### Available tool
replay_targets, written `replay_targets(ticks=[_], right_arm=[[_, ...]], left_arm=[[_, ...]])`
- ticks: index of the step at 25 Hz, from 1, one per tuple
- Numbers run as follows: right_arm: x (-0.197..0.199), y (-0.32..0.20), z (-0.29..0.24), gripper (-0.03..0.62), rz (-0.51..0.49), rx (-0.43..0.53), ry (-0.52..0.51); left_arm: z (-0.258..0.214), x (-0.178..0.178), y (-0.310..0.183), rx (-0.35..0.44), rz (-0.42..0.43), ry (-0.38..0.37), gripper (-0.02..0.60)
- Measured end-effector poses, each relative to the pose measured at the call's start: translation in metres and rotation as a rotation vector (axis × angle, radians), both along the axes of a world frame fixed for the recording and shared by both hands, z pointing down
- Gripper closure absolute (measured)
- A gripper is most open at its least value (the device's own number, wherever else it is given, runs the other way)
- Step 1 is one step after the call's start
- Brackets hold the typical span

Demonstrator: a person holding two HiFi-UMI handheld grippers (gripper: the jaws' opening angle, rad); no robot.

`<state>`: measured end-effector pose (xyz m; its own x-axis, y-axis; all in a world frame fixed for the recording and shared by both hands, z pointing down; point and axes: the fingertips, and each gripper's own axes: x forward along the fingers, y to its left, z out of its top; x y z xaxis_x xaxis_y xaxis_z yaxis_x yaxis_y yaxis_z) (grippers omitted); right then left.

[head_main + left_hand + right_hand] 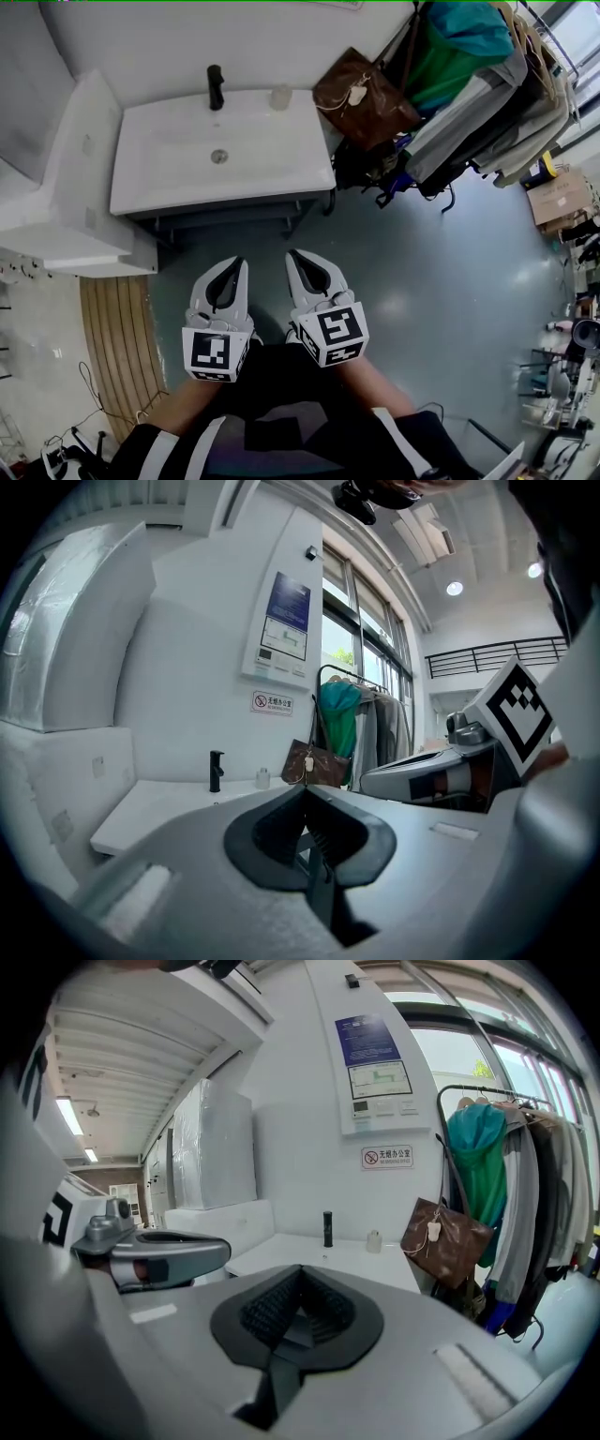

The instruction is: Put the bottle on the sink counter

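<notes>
A small pale bottle stands upright at the back of the white sink counter, right of the black faucet. The left gripper view shows this bottle far ahead, and the right gripper view shows the bottle likewise. My left gripper and right gripper hover side by side over the floor in front of the sink cabinet, well short of the counter. Both are shut with nothing between their jaws, as seen for the left gripper and the right gripper.
A brown bag hangs just right of the counter, by a rack of clothes. A white block sits left of the sink. A wooden strip lies on the grey floor at left. Cardboard boxes are at far right.
</notes>
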<state>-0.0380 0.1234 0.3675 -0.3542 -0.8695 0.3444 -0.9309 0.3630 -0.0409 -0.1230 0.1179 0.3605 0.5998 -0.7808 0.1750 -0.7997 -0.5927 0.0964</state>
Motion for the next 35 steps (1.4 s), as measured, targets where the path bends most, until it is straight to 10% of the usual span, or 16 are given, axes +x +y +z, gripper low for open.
replay_targets(ticks=[35], right_arm=[[0.076, 0.064, 0.010, 0.594, -0.063, 0.003, -0.032]], left_arm=[[-0.006, 0.068, 0.055, 0.033, -0.064, -0.053, 0.580]])
